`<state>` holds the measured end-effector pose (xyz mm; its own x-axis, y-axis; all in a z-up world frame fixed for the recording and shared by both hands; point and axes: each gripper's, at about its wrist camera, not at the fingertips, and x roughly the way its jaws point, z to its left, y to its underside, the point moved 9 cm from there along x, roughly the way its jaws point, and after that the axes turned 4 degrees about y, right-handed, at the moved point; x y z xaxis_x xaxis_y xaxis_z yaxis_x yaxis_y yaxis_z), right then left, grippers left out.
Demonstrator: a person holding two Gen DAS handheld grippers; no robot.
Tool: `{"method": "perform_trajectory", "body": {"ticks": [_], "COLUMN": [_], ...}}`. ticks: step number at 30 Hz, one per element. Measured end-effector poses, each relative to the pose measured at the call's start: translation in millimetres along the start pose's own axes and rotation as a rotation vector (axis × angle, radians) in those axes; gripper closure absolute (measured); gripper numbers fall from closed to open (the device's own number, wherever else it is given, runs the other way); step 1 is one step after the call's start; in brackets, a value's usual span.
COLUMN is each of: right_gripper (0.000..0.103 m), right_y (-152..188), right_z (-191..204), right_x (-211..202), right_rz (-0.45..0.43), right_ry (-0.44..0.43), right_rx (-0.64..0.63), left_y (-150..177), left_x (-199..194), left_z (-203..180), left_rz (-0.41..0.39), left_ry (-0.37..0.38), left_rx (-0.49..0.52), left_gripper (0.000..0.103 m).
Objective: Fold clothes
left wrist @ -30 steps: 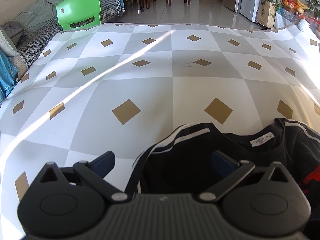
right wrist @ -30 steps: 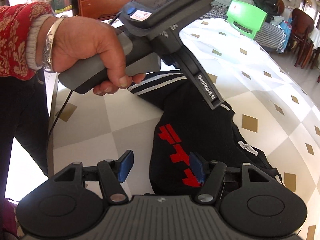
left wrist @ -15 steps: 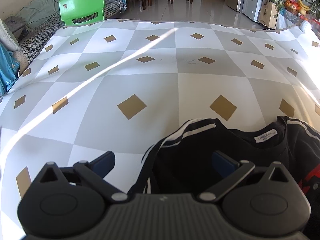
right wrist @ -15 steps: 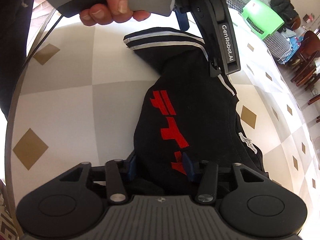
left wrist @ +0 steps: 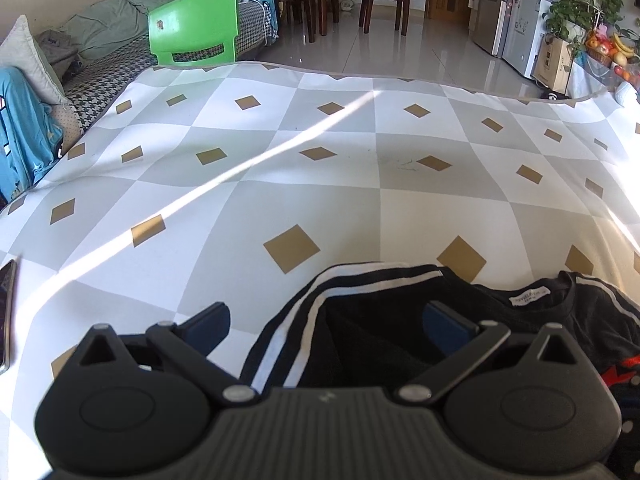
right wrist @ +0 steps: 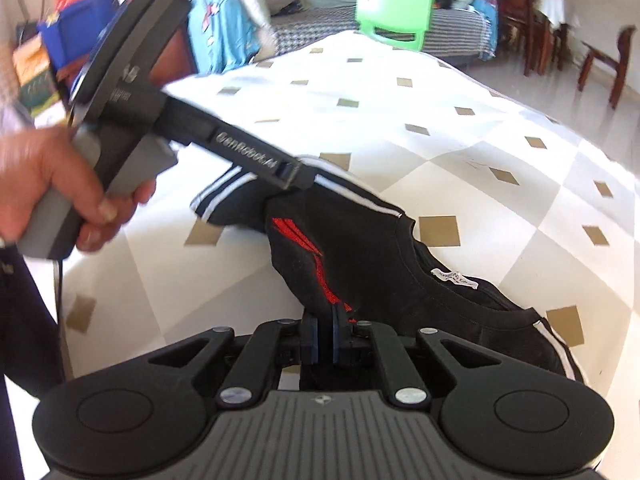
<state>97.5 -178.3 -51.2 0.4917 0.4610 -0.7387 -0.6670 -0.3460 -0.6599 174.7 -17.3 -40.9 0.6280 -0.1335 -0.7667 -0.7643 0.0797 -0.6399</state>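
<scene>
while the black shirt [right wrist: 360, 248] lies bunched on the checked cloth of the desk [left wrist: 320, 184], the right tongs [right wrist: 324, 340] are clenched on a fold of it, their blue pads pinching dark fabric just beside the red print. the left tongs [left wrist: 328, 324] are spread wide over the shirt's striped sleeve [left wrist: 288, 340], one pad above bare cloth and the other above the black fabric, neither pressing on it. in the right wrist view a hand [right wrist: 52, 188] grips the left tool's handle, whose nose sits by the sleeve. the white neck label [left wrist: 530, 295] faces up. a phone [left wrist: 6, 312] lies at the desk's left edge, and a green chair [left wrist: 192, 28] stands beyond the far edge.
</scene>
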Motion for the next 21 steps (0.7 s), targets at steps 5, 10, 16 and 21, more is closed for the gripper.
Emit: {"method": "perform_trajectory", "body": {"ticks": [5,10,16,21], "right_gripper": [0.096,0.096,0.091,0.073], "right_y": [-27,-31,-7,9], "right_z": [-28,-71,-121,-130], "right_x": [-32,-44,-30,-21], "right_rz": [-0.105,-0.156,-0.057,0.028], "right_ry": [-0.114,-0.088,0.217,0.352], "right_rx": [0.272,0.484,0.493,0.384], "left_y": [-29,-40,-27,-9], "left_x": [-23,-29,-14,-4], "left_z": [12,10,-23,-62], "left_rz": [-0.095,-0.129,-0.06,0.008], "left_ry": [0.031,0.073,0.151,0.24], "left_rx": [-0.119,-0.182,-0.139,-0.065], "left_gripper": [0.0,0.0,0.0,0.0]}}
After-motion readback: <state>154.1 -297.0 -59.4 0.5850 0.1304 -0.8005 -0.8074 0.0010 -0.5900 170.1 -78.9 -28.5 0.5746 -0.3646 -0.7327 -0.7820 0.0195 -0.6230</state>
